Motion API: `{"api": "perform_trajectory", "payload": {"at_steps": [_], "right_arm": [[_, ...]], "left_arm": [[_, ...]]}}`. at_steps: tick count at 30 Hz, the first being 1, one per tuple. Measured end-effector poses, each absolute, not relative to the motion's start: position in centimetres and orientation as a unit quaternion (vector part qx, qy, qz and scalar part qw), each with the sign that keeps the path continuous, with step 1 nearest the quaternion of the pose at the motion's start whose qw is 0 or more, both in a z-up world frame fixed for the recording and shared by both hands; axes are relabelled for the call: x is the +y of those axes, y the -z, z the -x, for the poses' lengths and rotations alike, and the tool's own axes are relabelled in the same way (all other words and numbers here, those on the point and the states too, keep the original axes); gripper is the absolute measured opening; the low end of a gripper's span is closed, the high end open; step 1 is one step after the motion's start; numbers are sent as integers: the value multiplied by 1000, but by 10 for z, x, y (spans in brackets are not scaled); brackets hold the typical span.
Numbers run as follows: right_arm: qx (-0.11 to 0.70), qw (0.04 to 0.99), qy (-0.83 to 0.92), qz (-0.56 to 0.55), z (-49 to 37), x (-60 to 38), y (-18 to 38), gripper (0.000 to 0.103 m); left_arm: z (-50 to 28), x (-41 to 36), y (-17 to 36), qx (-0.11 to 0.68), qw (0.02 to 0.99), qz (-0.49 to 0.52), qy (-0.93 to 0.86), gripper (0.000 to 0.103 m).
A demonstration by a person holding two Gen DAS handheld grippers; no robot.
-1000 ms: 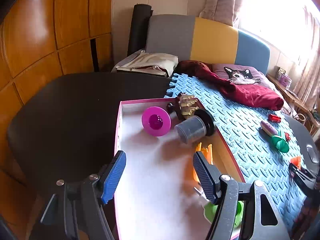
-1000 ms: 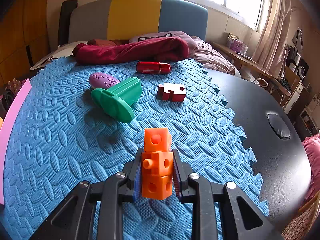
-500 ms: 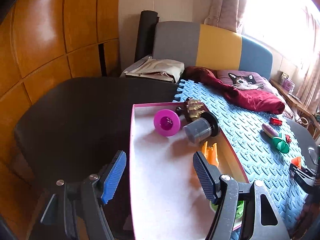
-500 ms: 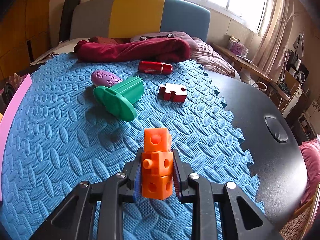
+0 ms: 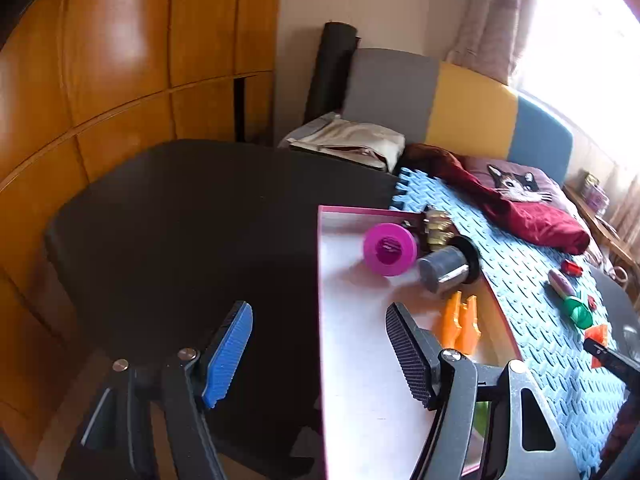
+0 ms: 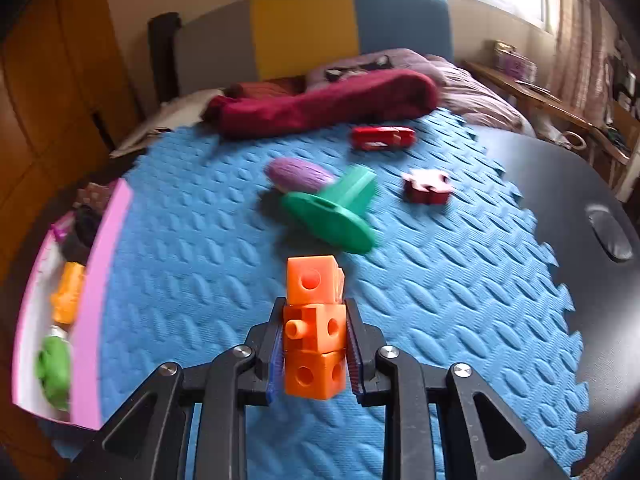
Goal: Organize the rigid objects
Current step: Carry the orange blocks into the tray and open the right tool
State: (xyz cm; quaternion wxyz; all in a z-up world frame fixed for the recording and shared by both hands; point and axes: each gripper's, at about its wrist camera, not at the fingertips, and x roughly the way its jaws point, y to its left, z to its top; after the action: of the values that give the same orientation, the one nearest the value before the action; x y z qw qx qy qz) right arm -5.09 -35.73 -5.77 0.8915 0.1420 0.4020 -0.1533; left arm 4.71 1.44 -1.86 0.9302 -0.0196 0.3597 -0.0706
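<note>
My right gripper (image 6: 314, 342) is shut on an orange stack of cubes (image 6: 314, 328) and holds it above the blue foam mat (image 6: 200, 264). On the mat lie a green funnel-shaped piece (image 6: 336, 212), a purple oval (image 6: 298, 174), a red puzzle piece (image 6: 428, 188) and a red tube (image 6: 382, 137). My left gripper (image 5: 320, 336) is open and empty over the left edge of the pink-rimmed tray (image 5: 360, 380). The tray holds a magenta cup (image 5: 389, 249), a grey cylinder (image 5: 444, 270) and an orange piece (image 5: 460, 322).
The black table (image 5: 180, 220) extends left of the tray and right of the mat (image 6: 580, 208). A dark red cloth (image 6: 320, 104) lies at the mat's far edge. A bed with a coloured headboard (image 5: 460, 108) stands behind. The tray also shows in the right wrist view (image 6: 94, 296).
My left gripper has shifted left, so the tray now sits to its right. My right gripper has risen and turned, bringing the tray into its view, still holding the orange cubes.
</note>
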Motion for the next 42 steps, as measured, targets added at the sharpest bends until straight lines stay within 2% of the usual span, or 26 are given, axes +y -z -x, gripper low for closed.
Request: {"api": "perform_trajectory", "payload": {"at_steps": [12, 19, 28, 42], "right_arm": [[386, 915, -90, -76, -36, -201, 0, 25], [435, 887, -151, -26, -90, -129, 24, 25], [513, 852, -102, -15, -135, -127, 80, 26], [471, 875, -107, -40, -116, -139, 63, 36]], "left_arm": [[-50, 49, 20, 357, 933, 41, 28, 70], [-49, 55, 21, 357, 933, 42, 22, 70], [-50, 57, 24, 361, 931, 43, 23, 70], [-47, 56, 26, 366, 930, 38, 23, 70]]}}
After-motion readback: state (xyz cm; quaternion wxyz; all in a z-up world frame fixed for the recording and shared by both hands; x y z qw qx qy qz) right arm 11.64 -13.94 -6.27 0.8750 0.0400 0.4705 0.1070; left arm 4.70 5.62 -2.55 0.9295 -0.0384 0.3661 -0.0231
